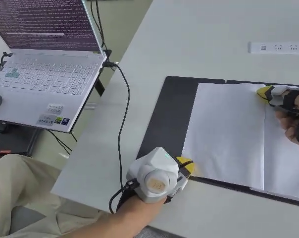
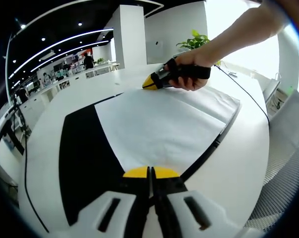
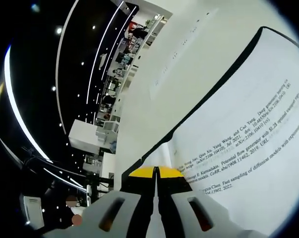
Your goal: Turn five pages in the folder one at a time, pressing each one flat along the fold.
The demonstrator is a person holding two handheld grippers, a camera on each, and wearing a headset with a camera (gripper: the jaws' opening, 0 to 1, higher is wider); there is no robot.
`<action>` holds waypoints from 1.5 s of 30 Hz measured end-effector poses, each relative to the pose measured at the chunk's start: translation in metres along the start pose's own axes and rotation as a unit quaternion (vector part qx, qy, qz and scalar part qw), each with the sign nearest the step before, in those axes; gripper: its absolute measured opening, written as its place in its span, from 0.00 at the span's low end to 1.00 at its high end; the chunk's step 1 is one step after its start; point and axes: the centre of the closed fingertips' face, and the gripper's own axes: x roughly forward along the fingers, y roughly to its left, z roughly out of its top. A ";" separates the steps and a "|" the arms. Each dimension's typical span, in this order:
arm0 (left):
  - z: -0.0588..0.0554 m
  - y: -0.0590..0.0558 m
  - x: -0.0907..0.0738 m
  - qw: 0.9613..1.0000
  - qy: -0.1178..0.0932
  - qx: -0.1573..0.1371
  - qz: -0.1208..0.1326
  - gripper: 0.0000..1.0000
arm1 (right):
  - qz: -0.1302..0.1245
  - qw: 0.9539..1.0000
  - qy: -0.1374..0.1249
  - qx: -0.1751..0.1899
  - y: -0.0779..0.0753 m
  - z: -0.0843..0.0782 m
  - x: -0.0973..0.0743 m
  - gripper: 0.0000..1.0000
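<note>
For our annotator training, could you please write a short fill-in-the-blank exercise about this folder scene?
The folder has a ____ cover. The left tool and the right tool both have their jaws ____. The laptop beside the folder has its lid ____. Missing words: black; shut; open.

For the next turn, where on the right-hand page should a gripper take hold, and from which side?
The right-hand page lies flat and is bound at the fold, so only its outer edge can lift. Probably grip that edge near a corner, coming in from the right, with one jaw slipped under the top sheet.
</note>
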 end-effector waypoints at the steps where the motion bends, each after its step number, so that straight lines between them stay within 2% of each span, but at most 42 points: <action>1: 0.000 0.000 0.000 1.000 0.000 0.000 -0.001 0.00 | 0.000 1.000 -0.005 0.004 0.000 0.003 0.001 0.00; 9: 0.000 0.000 0.001 1.000 -0.001 0.005 -0.003 0.00 | -0.001 0.999 -0.030 0.023 0.001 0.013 0.006 0.00; 11: 0.000 0.000 0.001 1.000 -0.002 0.005 -0.002 0.00 | -0.001 0.999 -0.031 0.034 0.000 0.015 0.007 0.00; 17: 0.000 0.000 0.001 1.000 -0.001 0.005 -0.002 0.00 | -0.001 0.999 -0.026 0.027 0.000 0.014 0.007 0.00; 27: 0.000 0.000 0.001 1.000 0.002 0.008 -0.005 0.00 | 0.005 1.000 0.003 0.028 -0.006 0.003 -0.004 0.00; 41: 0.000 0.000 0.001 1.000 0.001 0.009 -0.006 0.00 | 0.026 0.998 0.037 0.038 -0.006 -0.034 -0.034 0.00; 45: 0.000 -0.001 0.001 1.000 0.000 0.010 -0.005 0.00 | 0.029 0.998 0.039 0.038 -0.006 -0.041 -0.044 0.00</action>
